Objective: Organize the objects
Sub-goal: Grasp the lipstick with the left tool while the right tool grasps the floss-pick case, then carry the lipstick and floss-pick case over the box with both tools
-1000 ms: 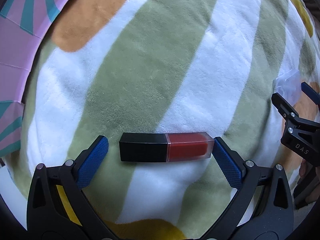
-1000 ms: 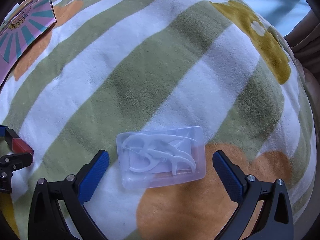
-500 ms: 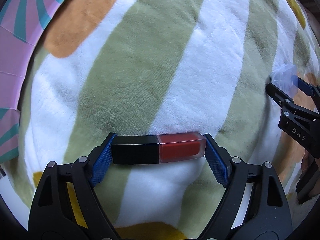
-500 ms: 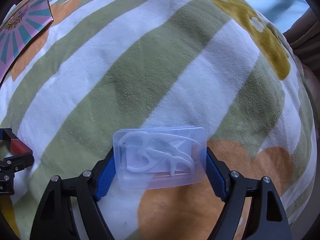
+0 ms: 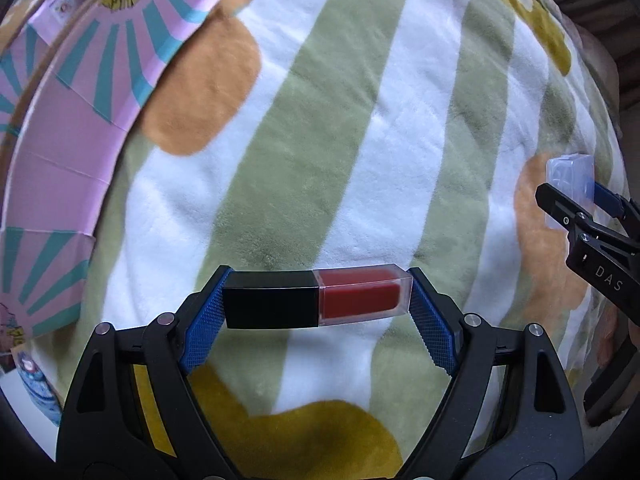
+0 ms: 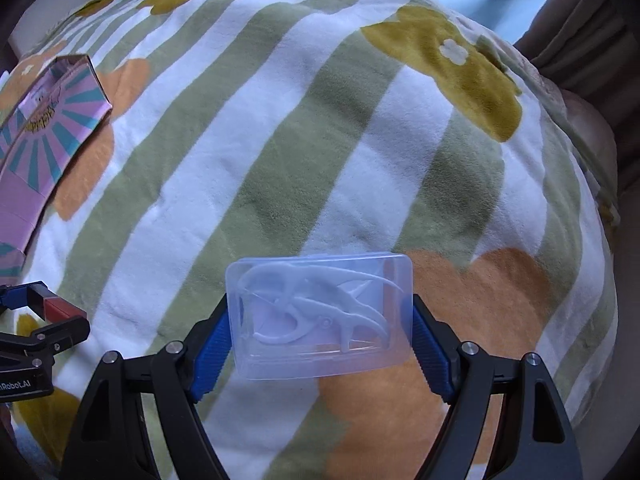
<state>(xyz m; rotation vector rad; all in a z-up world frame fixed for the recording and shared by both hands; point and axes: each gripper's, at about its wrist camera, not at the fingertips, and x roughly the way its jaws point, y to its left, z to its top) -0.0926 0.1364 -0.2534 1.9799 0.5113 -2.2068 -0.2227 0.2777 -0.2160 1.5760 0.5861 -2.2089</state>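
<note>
My left gripper (image 5: 316, 300) is shut on a lip gloss tube (image 5: 316, 300) with a black cap and red body, held end to end between the blue pads and lifted off the blanket. My right gripper (image 6: 320, 320) is shut on a clear plastic case of white floss picks (image 6: 320, 316), also raised above the blanket. From the left wrist view the floss case (image 5: 568, 176) and the right gripper (image 5: 580, 208) show at the right edge. Seen from the right wrist, the left gripper (image 6: 36, 312) with the red tube (image 6: 60, 308) sits at the left edge.
A fleece blanket (image 5: 360, 120) with green and white stripes, orange and mustard patches covers the surface. A pink and teal patterned cardboard box (image 5: 80, 92) lies at the left; it appears again as the box (image 6: 44, 128) in the right wrist view. A curtain (image 6: 580, 40) hangs at far right.
Both grippers closed from open onto their objects, the left on the lip gloss tube and the right on the floss case, then rose with them off the blanket.
</note>
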